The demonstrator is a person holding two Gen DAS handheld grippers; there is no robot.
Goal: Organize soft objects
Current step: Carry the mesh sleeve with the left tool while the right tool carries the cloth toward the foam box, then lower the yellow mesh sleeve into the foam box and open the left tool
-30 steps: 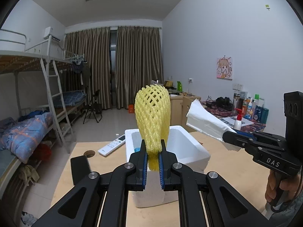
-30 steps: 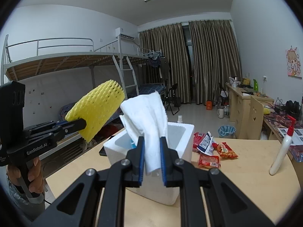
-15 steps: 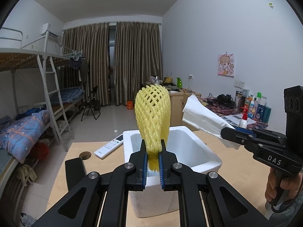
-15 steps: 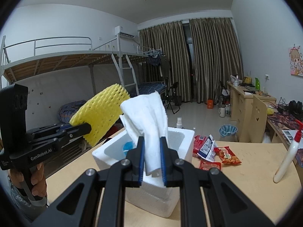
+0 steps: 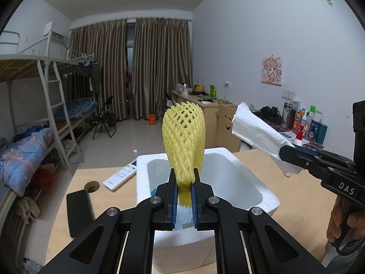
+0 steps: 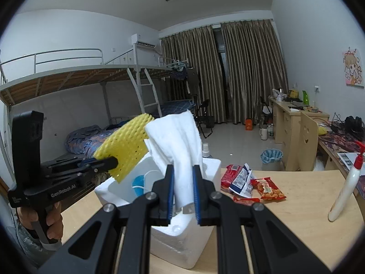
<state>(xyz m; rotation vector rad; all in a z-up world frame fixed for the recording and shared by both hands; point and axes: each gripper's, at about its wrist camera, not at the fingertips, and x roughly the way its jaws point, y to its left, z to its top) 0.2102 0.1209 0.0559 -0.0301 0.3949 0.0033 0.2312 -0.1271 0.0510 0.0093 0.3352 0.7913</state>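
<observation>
My left gripper point(image 5: 184, 178) is shut on a yellow foam net sleeve point(image 5: 183, 137) that stands upright over the near rim of a white foam box point(image 5: 262, 189). My right gripper point(image 6: 183, 171) is shut on a bunch of white tissue paper point(image 6: 176, 141), held above the same white foam box point(image 6: 178, 239). The left wrist view shows the right gripper point(image 5: 282, 154) at the box's right with the white tissue paper point(image 5: 255, 130). In the right wrist view the left gripper point(image 6: 114, 161) comes in from the left with the yellow foam net sleeve point(image 6: 126, 148). A blue face mask point(image 6: 139, 182) lies inside the box.
The box sits on a wooden table point(image 5: 296, 194). A white remote point(image 5: 121, 177) and a black phone point(image 5: 79, 212) lie left of it, by a cable hole point(image 5: 92, 186). Snack packets point(image 6: 251, 182) and a white pump bottle point(image 6: 346, 182) lie to the right. A person's hand point(image 6: 41, 219) grips each handle.
Both grippers have moved closer over the foam box, the left one more, so its opening fills more of each view. Each grip is unchanged.
</observation>
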